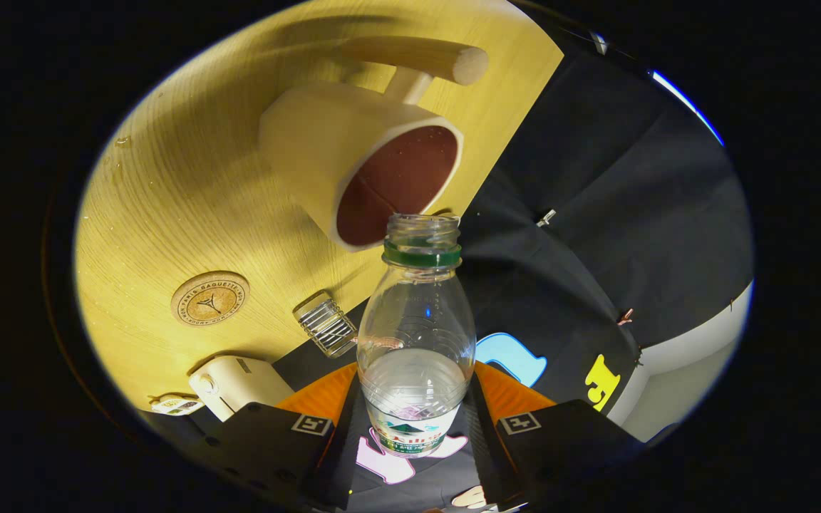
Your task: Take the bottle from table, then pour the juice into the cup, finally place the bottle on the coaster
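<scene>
The gripper [414, 420] has its jaws clenched on the lower body of a clear plastic bottle [416, 335], one finger pressing each side near the label. The bottle stands straight out ahead between the jaws, uncapped, a green ring below its open neck, and some clear liquid sits in its lower half. The whole scene appears rolled, so the wooden table [189, 192] slants across the view. The bottle's mouth lies just at the rim of a cream cup [360, 160] with a dark red-brown inside, which sits at about 11 o'clock from the neck; whether mouth and rim touch is unclear. A round cork coaster [210, 298] rests on the table at roughly 9 o'clock from the bottle, well apart from the cup.
</scene>
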The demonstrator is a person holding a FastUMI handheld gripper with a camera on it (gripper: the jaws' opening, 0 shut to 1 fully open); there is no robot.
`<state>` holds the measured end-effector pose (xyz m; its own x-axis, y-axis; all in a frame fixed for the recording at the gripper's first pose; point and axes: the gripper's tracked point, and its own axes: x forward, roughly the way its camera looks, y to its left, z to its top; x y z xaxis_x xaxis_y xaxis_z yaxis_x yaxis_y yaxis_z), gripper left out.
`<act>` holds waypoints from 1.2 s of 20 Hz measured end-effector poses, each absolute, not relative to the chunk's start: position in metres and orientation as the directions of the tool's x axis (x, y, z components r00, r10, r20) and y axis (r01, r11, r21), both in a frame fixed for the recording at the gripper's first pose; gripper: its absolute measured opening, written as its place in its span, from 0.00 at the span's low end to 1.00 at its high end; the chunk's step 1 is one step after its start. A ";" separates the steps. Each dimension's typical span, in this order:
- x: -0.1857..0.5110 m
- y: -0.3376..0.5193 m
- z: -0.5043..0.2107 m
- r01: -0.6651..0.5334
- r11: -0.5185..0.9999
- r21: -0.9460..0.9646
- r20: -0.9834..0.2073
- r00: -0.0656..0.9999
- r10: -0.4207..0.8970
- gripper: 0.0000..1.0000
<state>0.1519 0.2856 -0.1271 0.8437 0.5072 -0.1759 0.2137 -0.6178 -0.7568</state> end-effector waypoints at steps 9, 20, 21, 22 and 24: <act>0.154 0.287 -0.131 0.194 -0.622 -0.758 -0.192 0.846 0.497 0.70; 0.149 0.258 -0.127 0.051 -0.483 -0.874 -0.174 0.895 0.411 0.70; 0.148 0.252 -0.121 0.029 -0.451 -0.892 -0.168 0.906 0.389 0.70; 0.149 0.248 -0.114 0.007 -0.403 -0.915 -0.159 0.913 0.375 0.70; 0.151 0.236 -0.091 -0.017 -0.321 -0.947 -0.133 0.930 0.342 0.70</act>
<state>0.1505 0.2361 -0.0908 0.9303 0.3417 -0.1329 -0.0172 -0.3215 -0.9468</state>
